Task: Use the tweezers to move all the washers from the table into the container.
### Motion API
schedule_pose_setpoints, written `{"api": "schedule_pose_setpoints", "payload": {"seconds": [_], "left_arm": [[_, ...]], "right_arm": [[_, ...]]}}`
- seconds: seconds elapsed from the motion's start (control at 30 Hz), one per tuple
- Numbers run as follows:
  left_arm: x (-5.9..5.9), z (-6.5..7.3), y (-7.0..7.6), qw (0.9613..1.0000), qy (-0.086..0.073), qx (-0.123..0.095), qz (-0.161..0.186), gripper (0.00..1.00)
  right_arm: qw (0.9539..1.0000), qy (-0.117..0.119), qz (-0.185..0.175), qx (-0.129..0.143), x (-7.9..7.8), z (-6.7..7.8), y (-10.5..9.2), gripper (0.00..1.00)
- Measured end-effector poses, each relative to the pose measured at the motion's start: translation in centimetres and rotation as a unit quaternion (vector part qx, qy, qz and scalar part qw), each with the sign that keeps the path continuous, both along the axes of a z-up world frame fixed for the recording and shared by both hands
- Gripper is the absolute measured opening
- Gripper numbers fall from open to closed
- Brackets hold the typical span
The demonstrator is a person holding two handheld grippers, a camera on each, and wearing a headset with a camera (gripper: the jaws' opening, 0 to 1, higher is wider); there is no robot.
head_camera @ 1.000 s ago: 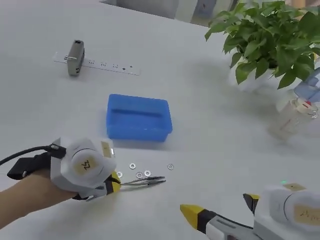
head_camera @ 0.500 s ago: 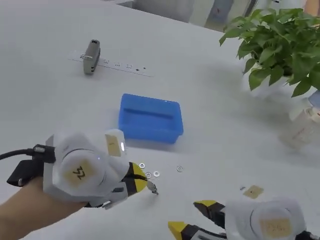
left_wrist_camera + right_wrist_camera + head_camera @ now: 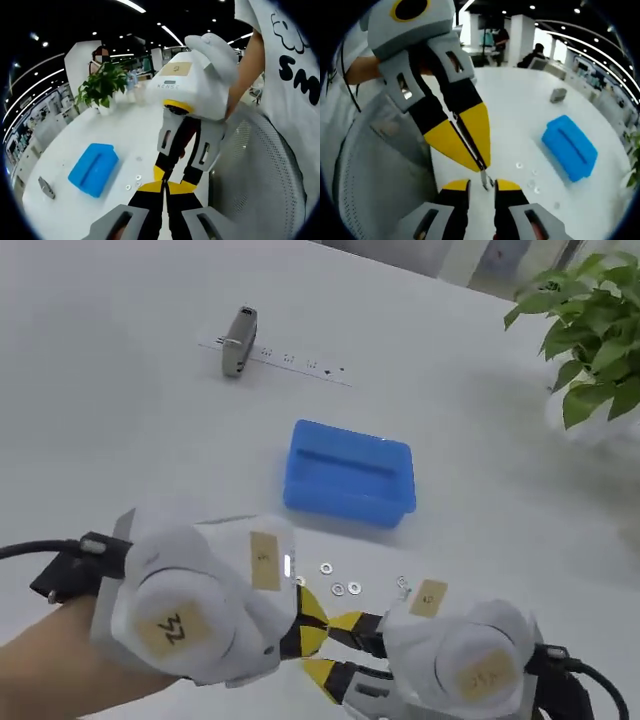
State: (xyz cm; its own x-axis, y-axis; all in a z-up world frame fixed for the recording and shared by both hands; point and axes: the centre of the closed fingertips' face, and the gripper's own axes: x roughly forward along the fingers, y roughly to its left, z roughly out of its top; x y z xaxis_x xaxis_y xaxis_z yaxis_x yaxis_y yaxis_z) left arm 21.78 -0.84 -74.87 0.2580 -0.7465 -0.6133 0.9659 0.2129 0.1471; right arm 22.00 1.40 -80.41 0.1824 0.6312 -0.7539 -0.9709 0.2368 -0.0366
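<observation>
Left claw [image 3: 166,186] clenched on tweezers [image 3: 472,150], right claw [image 3: 482,186] released at their tip; washers [image 3: 338,588] near container's [image 3: 345,506] edge.

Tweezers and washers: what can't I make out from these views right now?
- Thin metal tweezers: head view, hidden behind the left gripper and right gripper.
- Their tips, right gripper view: too small to tell whether they hold anything.
- Small metal washers: head view, the grippers may cover more.
- Blue plastic container: head view, its near wall hides part of the floor.
</observation>
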Motion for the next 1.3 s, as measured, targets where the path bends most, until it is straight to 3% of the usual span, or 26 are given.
{"api": "schedule_pose_setpoints", "payload": {"seconds": [0.13, 0.27, 0.47, 0.53, 0.6, 0.67, 0.73, 0.77, 0.83, 0.87, 0.93, 0.97, 1.0, 1.07, 1.1, 1.13, 1.17, 1.2, 1.3], "left_arm": [[0.0, 0.3, -0.2, 0.9998, 0.004, 0.005, -0.021, 0.0], [0.1, 0.4, -0.3, 0.9993, 0.005, 0.002, -0.036, 0.0], [-0.1, -0.3, 0.1, 0.9992, 0.006, 0.008, -0.038, 0.0], [-0.2, -0.3, 0.3, 0.9995, 0.007, 0.003, -0.031, 0.0], [0.1, -0.2, 0.6, 0.9999, -0.006, 0.0, -0.015, 0.0], [0.2, -0.4, 1.1, 0.9998, 0.006, -0.007, 0.019, 0.0], [0.4, 0.0, 1.6, 0.9974, 0.019, -0.034, 0.06, 0.05], [0.3, 0.0, 2.2, 0.9939, 0.041, -0.048, 0.09, 0.1], [0.4, 0.3, 3.1, 0.9869, 0.059, -0.072, 0.132, 0.17], [0.6, 0.6, 4.1, 0.979, 0.065, -0.089, 0.171, 0.17], [0.6, 0.9, 6.1, 0.965, 0.073, -0.104, 0.229, 0.2], [0.7, 0.8, 7.1, 0.9586, 0.073, -0.107, 0.254, 0.24], [0.6, 0.6, 8.6, 0.9489, 0.072, -0.103, 0.29, 0.28], [0.7, 0.5, 10.7, 0.9371, 0.051, -0.091, 0.333, 0.34], [0.9, 0.4, 11.8, 0.931, 0.034, -0.081, 0.354, 0.39], [0.9, 0.3, 13.1, 0.9219, 0.015, -0.071, 0.381, 0.43], [1.0, 0.2, 14.0, 0.9152, 0.006, -0.063, 0.398, 0.46], [1.1, 0.2, 15.2, 0.9072, -0.014, -0.05, 0.417, 0.5], [1.1, 0.2, 16.6, 0.8963, -0.035, -0.024, 0.441, 0.54]], "right_arm": [[0.9989, -0.032, 0.03, -0.016, 0.5, -0.1, 0.3, 0.06], [0.9991, -0.027, 0.032, -0.003, 0.6, 0.2, 1.0, 0.07], [0.9986, -0.031, 0.04, -0.017, 0.6, -0.5, 1.2, 0.04], [0.9988, -0.027, 0.038, -0.015, 0.5, -0.5, 1.2, 0.04], [0.9987, -0.029, 0.038, -0.018, 0.6, -0.5, 1.2, 0.04], [0.9986, -0.028, 0.039, -0.022, 0.6, -0.6, 1.2, 0.03], [0.9987, -0.027, 0.038, -0.021, 0.7, -0.6, 1.2, 0.03], [0.9988, -0.026, 0.036, -0.021, 0.8, -0.6, 1.2, 0.03], [0.9991, -0.024, 0.029, -0.019, 1.1, -0.3, 1.1, 0.02], [0.9993, -0.022, 0.024, -0.018, 1.2, -0.2, 1.1, 0.02], [0.9997, -0.015, 0.012, -0.015, 1.5, 0.0, 0.9, 0.02], [0.9999, -0.013, 0.003, -0.011, 1.8, 0.2, 0.9, 0.02], [0.9999, -0.011, -0.005, -0.007, 2.1, 0.4, 0.8, 0.02], [0.9998, -0.007, -0.018, 0.001, 2.7, 0.7, 0.7, 0.02], [0.9995, -0.006, -0.03, 0.007, 3.2, 1.0, 0.6, 0.02], [0.9992, -0.008, -0.038, 0.012, 3.7, 1.1, 0.6, 0.02], [0.9982, -0.008, -0.055, 0.022, 4.5, 1.4, 0.6, 0.02], [0.9973, -0.006, -0.067, 0.03, 4.9, 1.6, 0.6, 0.02], [0.9923, 0.008, -0.107, 0.061, 6.6, 2.2, 0.7, 0.02]]}}
